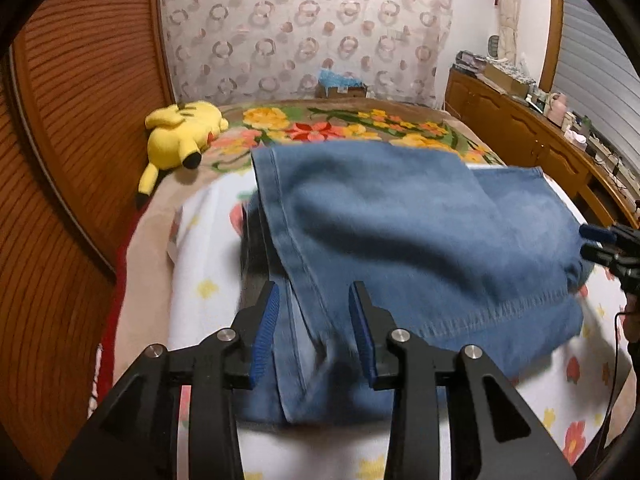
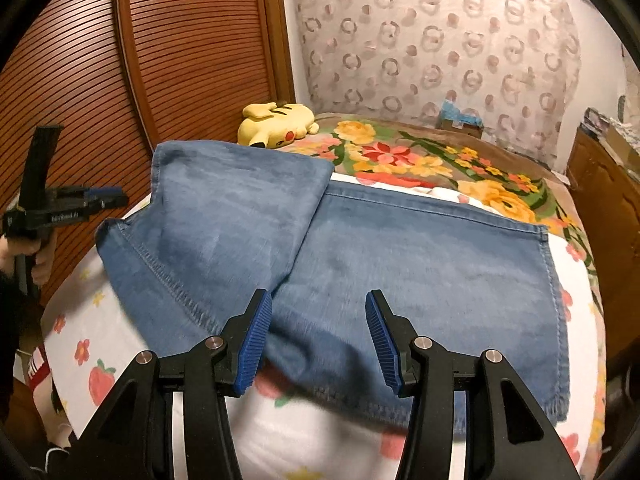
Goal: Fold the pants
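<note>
In the left wrist view, the pants (image 1: 400, 240) are lying on the bed (image 1: 192, 264), partly folded, with one layer doubled over another. Their long axis is running left to right across the view, and the near left end is sitting directly ahead of the left tongs (image 1: 314, 328), which are standing apart with denim showing between the pads but nothing clamped. The right tongs (image 1: 600, 244) are showing at the far right edge, close to the other end; whether they are gaping or closed I cannot tell here.

In the right wrist view, the right tongs (image 2: 318, 336) are standing apart over the near edge of the pants (image 2: 400, 264), gripping nothing. The doubled layer is lying to the left, the single layer stretching away right. The left tongs (image 2: 108, 196) are hovering beside the left end, so by my judgement each tongs is nearest to its own end for a lengthwise fold.
</note>
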`<state>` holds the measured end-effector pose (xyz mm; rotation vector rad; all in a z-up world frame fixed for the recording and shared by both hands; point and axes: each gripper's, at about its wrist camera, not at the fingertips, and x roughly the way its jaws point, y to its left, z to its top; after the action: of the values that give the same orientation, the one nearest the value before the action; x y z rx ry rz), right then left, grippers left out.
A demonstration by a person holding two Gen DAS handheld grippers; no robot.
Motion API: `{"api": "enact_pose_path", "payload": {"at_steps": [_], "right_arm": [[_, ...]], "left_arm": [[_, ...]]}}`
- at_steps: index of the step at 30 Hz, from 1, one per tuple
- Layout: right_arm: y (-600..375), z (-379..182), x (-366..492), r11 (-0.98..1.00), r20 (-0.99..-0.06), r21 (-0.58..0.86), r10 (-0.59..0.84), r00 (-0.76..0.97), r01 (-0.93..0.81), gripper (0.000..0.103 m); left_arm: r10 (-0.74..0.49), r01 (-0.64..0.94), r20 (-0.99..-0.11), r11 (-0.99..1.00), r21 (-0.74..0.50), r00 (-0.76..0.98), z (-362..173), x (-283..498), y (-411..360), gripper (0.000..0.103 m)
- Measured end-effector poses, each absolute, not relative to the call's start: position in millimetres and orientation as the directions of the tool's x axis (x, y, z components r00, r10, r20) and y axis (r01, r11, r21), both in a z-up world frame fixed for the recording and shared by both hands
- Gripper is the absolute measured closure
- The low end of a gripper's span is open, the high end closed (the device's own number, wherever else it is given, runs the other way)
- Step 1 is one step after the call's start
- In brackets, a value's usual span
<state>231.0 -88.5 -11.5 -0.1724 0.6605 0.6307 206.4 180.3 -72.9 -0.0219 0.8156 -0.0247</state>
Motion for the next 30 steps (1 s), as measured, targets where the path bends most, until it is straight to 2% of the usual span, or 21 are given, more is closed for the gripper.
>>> {"api": "enact_pose_path", "payload": {"at_steps": [8, 9, 11, 15, 16, 27, 30], "right_arm": [[-105, -8, 207, 0.82, -0.609, 0.065, 0.484, 0.628, -0.569, 0.052], [-107, -9, 205, 0.822, -0.61, 0.067, 0.482, 0.629, -0.565, 0.052], [-110, -12, 204, 0.828, -0.613, 0.07, 0.475, 0.631, -0.556, 0.052], [-119, -13, 200, 0.836, -0.618, 0.078, 0.468, 0.632, -0.543, 0.052], [-120, -14, 200, 0.839, -0.619, 0.078, 0.465, 0.633, -0.539, 0.052], [-152, -19, 201, 0.87, -0.626, 0.111, 0.437, 0.646, -0.481, 0.052], [-160, -19, 201, 0.876, -0.626, 0.111, 0.429, 0.652, -0.47, 0.052]], "left_arm": [[-0.069, 0.012, -0.737, 0.997, -0.082, 0.672, -92, 182, 175, 0.067], [-0.071, 0.016, -0.739, 0.997, -0.081, 0.67, -93, 181, 173, 0.071], [-0.074, 0.034, -0.739, 0.997, -0.07, 0.67, -94, 176, 167, 0.085], [-0.049, 0.039, -0.729, 0.999, -0.03, 0.683, -92, 167, 162, 0.094], [-0.038, 0.03, -0.722, 0.999, -0.024, 0.691, -89, 164, 163, 0.1], [-0.012, -0.015, -0.696, 0.999, -0.033, 0.718, -75, 152, 171, 0.1], [-0.012, -0.015, -0.685, 0.999, -0.034, 0.729, -70, 150, 168, 0.097]]}}
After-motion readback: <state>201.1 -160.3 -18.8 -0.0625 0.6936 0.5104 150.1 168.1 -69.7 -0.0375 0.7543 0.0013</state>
